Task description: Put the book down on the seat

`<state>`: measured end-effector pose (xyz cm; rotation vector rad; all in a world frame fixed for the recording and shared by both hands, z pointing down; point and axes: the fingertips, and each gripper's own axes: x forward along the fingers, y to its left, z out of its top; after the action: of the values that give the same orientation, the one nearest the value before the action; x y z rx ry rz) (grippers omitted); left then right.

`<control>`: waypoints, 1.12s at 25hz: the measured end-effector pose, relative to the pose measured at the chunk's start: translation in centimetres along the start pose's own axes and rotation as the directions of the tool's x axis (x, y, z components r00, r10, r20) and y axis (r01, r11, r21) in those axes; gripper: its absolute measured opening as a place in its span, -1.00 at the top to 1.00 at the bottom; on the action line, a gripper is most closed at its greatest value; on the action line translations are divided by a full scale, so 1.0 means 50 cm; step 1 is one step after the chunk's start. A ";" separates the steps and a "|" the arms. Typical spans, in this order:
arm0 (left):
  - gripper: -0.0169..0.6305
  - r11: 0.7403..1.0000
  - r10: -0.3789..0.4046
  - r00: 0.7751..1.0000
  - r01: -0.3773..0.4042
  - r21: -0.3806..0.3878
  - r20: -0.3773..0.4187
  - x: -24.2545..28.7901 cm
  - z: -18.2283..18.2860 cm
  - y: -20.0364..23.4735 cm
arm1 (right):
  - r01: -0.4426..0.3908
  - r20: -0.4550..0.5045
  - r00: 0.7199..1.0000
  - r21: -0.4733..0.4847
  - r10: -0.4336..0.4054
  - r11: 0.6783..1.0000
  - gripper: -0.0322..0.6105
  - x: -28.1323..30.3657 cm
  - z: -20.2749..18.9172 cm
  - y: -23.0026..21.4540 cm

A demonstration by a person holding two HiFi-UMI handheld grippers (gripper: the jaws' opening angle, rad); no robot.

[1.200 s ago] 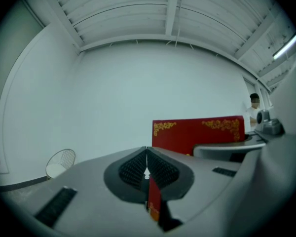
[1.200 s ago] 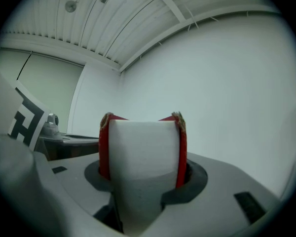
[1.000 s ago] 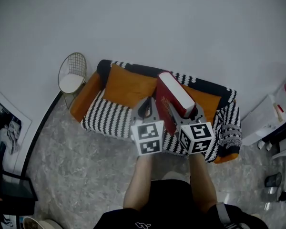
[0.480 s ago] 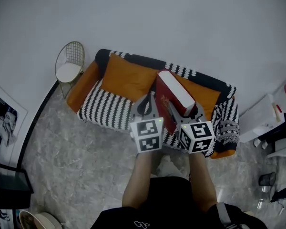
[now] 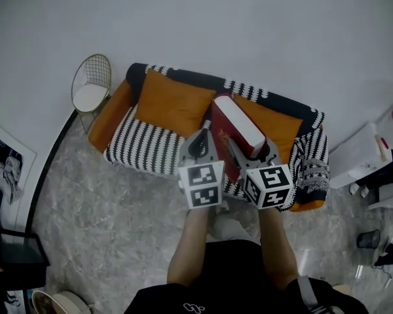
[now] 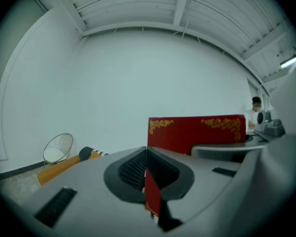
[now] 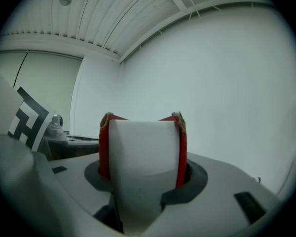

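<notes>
Head view first: both grippers sit side by side just below centre, and the book [image 5: 239, 128] sticks out from them towards 12 o'clock. It's a thick red hardback, white page block facing up. Its long axis runs roughly 11 to 5 o'clock, with the near end down in the right gripper [image 5: 254, 157]. The left gripper [image 5: 198, 150] is just beside it at 9 o'clock, up against the red cover. Behind the book is the sofa. The striped seat [image 5: 144, 148] has its open stretch off at 10 o'clock from the left gripper, and the orange cushions [image 5: 173, 103] lean on the backrest at 12. So the book is held over the sofa's right-of-middle part, not resting on anything as far as I can tell.

Left gripper view: jaws are closed together on a thin red sheet seen edge-on, which looks to me like the edge of the book's cover. The broad red cover with gold corner ornaments stands upright at 1 o'clock beyond the tips.

Right gripper view: jaws are clamped across the book's thickness. The white pages face the camera, a red cover on each side, and only bare wall lies behind.

My guess is the right side carries the weight, so the book needs to go forward and down, then lay flat on the stripes.
</notes>
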<state>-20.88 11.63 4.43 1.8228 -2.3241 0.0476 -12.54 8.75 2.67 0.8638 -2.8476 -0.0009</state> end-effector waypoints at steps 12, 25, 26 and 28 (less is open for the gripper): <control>0.91 1.000 -0.024 0.997 0.023 -0.017 -0.069 0.081 -0.051 -0.023 | -0.024 -0.024 0.999 0.185 0.029 0.982 0.17 0.041 -0.059 -0.079; 0.91 1.000 -0.015 0.989 0.016 0.003 -0.146 0.161 -0.104 -0.026 | -0.014 0.012 1.000 0.663 0.008 0.748 0.17 0.080 -0.157 -0.208; 0.91 1.000 -0.015 0.989 0.016 0.005 -0.148 0.163 -0.106 -0.027 | -0.011 0.016 1.000 0.702 0.000 0.712 0.17 0.078 -0.166 -0.219; 0.91 1.000 -0.007 0.988 0.009 0.010 -0.153 0.169 -0.112 -0.023 | -0.006 0.026 0.999 0.775 -0.021 0.632 0.17 0.072 -0.184 -0.242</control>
<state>-20.96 4.01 11.22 1.7668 -2.2152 0.1925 -7.37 -2.87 11.73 0.9858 -2.8242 1.3239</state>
